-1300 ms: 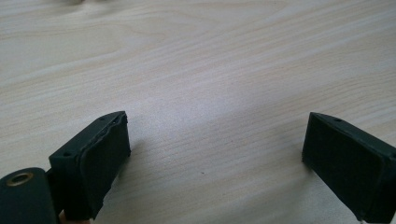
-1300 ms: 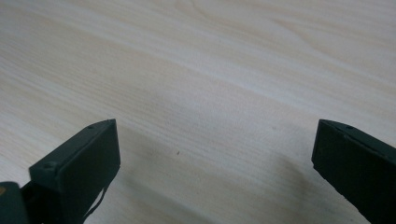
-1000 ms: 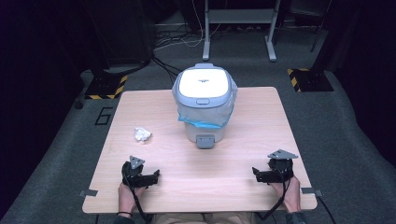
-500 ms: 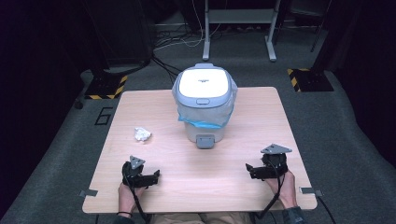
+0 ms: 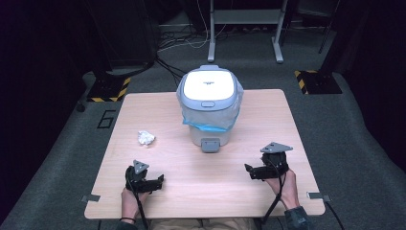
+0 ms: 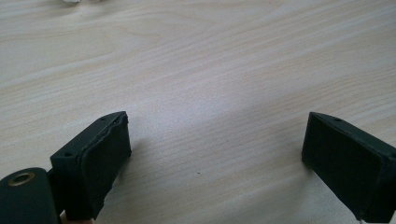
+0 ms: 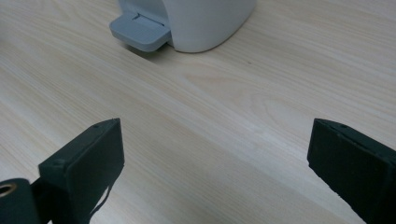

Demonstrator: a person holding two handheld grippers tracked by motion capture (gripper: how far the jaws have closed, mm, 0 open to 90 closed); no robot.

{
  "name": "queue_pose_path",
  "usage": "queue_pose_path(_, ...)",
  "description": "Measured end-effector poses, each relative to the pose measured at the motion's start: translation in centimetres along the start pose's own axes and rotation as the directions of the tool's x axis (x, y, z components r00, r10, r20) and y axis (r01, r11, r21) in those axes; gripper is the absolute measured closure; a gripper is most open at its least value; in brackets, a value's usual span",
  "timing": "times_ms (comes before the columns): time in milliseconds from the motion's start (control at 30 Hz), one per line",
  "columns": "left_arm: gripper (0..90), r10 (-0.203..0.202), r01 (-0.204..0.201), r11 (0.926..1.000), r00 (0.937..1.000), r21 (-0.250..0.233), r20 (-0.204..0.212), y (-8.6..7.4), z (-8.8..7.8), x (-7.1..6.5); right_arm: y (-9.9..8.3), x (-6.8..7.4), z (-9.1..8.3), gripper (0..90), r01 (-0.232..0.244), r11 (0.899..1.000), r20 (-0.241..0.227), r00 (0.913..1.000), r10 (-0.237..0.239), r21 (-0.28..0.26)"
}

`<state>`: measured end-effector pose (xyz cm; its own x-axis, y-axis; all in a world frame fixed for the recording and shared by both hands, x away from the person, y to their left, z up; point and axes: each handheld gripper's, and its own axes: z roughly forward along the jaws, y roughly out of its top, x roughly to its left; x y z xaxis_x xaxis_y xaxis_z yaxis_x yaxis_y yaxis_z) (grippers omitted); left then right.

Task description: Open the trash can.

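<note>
Left gripper (image 5: 158, 180) low at the counter's (image 5: 268, 120) near-left edge, jaws spread wide, nothing between them, only bare wood grain ahead in the left gripper view. Crumpled white paper wad (image 5: 146, 138) lies on the counter beyond it, well apart, left of the bin. Small white pedal bin (image 5: 209, 108) stands mid-counter toward the far edge, lid down, blue-edged liner bag (image 5: 207, 125) folded over the rim, grey foot pedal (image 5: 210, 145) facing the person. Right gripper (image 5: 250, 170) near the counter's near-right, jaws wide apart and empty, pointing left; right gripper view has the pedal and the bin's base ahead, apart.
</note>
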<state>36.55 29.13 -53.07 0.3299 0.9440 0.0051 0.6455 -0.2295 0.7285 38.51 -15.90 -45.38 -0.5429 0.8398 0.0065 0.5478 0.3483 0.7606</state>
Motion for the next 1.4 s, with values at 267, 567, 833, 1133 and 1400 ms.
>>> queue_pose_path(267,7.7,-0.008,0.008,0.9999,1.0,-0.01,0.0,0.0,0.1,-0.1,1.3,0.6,0.8,3.0,0.036,0.999,-0.031,0.9989,-0.036,0.014)
queue_pose_path(567,7.4,-0.007,0.007,0.9999,1.0,-0.009,0.001,0.0,0.1,-0.1,2.9,1.3,2.1,3.5,0.067,0.997,-0.072,0.9953,-0.065,0.023)
queue_pose_path(833,7.5,-0.011,0.011,0.9999,0.9999,-0.007,0.001,0.0,0.1,-0.1,3.9,1.7,3.3,3.9,0.076,0.997,-0.103,0.992,-0.073,0.029)
queue_pose_path(1133,7.3,0.0,0.0,1.0,1.0,0.002,0.002,0.0,0.0,0.0,4.7,2.4,4.8,6.6,0.082,0.996,-0.14,0.9871,-0.078,0.027)
queue_pose_path(1400,7.3,-0.001,0.001,1.0,1.0,0.002,0.001,0.0,0.0,0.0,5.2,3.2,6.3,8.4,0.088,0.996,-0.163,0.9831,-0.084,0.021)
